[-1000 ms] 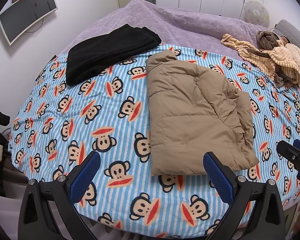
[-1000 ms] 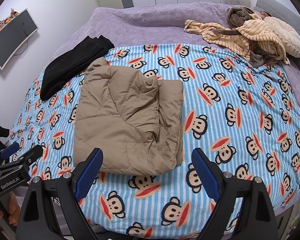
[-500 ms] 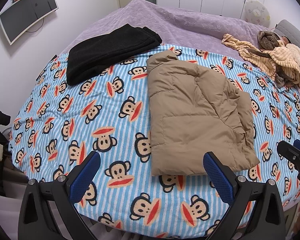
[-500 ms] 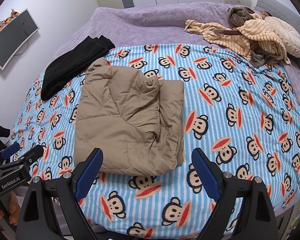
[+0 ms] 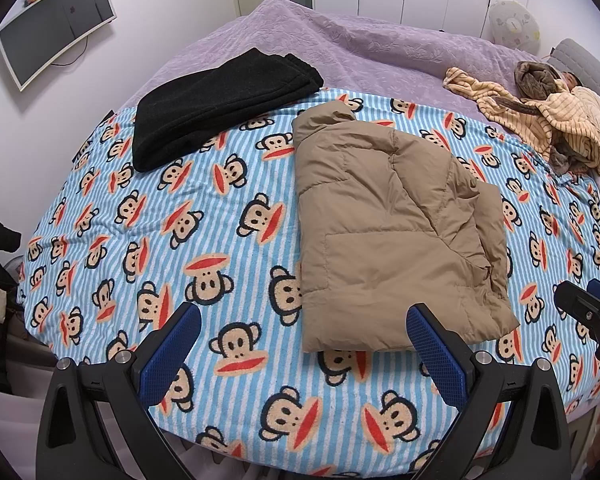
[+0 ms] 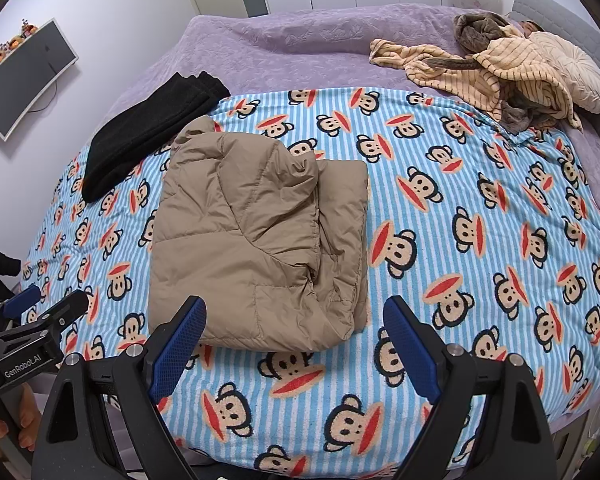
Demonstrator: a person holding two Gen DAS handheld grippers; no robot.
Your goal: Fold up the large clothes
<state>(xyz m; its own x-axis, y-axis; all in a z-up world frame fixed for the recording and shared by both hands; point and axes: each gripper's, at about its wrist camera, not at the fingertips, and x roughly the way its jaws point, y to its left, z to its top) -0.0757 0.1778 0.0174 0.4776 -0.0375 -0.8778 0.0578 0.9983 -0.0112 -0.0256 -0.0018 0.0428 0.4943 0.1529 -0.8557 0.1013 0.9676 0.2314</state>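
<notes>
- Tan puffer jacket (image 5: 388, 232), folded, flat on monkey-print blanket (image 5: 204, 208) covering the bed.
- Black folded garment (image 5: 216, 100) beyond, at far left.
- Left claw (image 5: 304, 350) spread wide, empty, just short of jacket's near hem.
- Right claw (image 6: 296, 344) likewise agape, holding nothing, jacket ahead-left.

My pads (image 5: 172, 354) blue. Jacket (image 5: 388, 224) tan. Blanket (image 5: 204, 216) blue-white striped, monkey faces. Trousers (image 5: 216, 100) black. Bedspread (image 5: 340, 44) lilac.
</notes>
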